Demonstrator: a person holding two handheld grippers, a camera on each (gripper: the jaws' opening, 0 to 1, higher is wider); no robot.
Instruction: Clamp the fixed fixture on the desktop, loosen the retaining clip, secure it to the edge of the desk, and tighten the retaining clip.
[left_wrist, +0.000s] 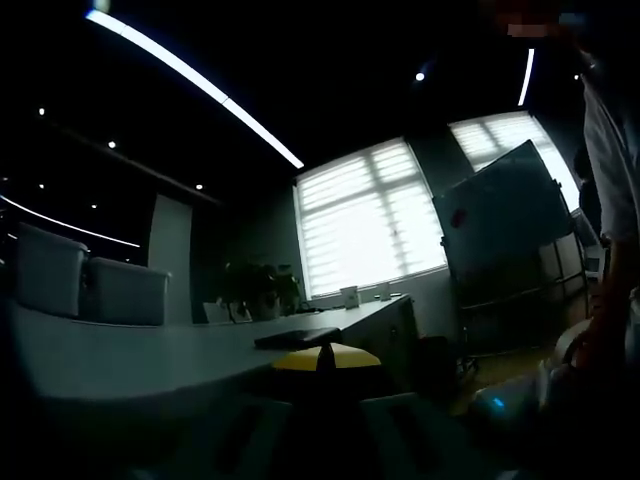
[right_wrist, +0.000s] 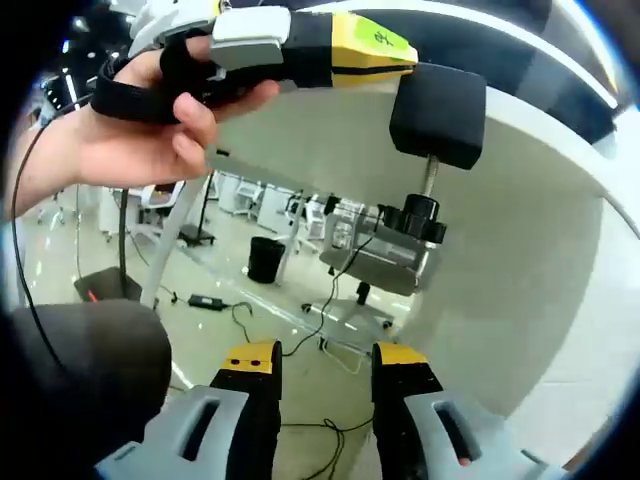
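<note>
Gripping desk edge (right_wrist: 520, 120): blocky black clamp (right_wrist: 438, 112)

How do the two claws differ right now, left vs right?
The left claw reaches in from the top of the right gripper view, held in a hand; the right claw rises from the bottom edge. The left claw's jaws sit around the clamp at the desk edge; the right claw's jaws stand apart with nothing between them, below the clamp's knob. Both have yellow and black jaw tips.
</note>
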